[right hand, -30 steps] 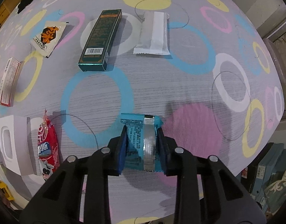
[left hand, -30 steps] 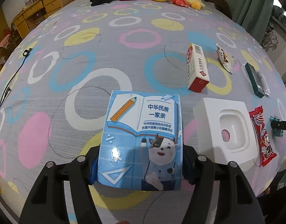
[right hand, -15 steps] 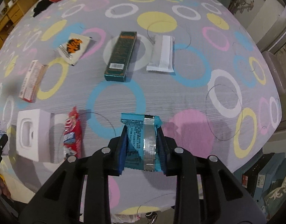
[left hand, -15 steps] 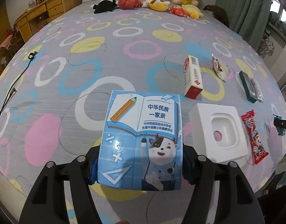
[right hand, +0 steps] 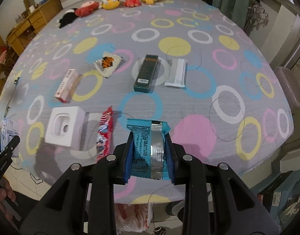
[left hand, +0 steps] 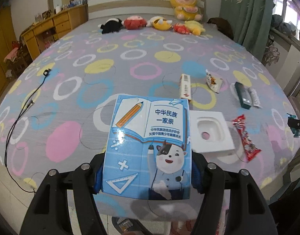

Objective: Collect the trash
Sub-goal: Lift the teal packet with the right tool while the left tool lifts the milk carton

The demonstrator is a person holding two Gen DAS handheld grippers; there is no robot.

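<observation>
My left gripper (left hand: 147, 176) is shut on a blue carton (left hand: 150, 145) printed with a cartoon cow, held above the bed's near edge. My right gripper (right hand: 150, 156) is shut on a teal snack wrapper (right hand: 148, 143) with a silver seam, also lifted clear of the bed. Still lying on the bedspread are a white moulded tray (right hand: 64, 126), a red candy wrapper (right hand: 104, 135), a red-and-white box (right hand: 66, 85), an orange-and-white sachet (right hand: 107, 63), a dark green box (right hand: 147, 72) and a white wrapper (right hand: 176, 75). A plastic bag (right hand: 133, 215) lies on the floor below the right gripper.
The bed (left hand: 130, 66) has a grey spread with coloured rings. Plush toys (left hand: 159, 23) line the headboard. A black cable (left hand: 22, 109) trails off the left edge. A wooden dresser (left hand: 52, 29) stands at the left, green curtains (left hand: 246, 9) at the right.
Both grippers have risen and drawn back from the bed with their loads, so more of the bed and room shows. The items on the spread have stayed put.
</observation>
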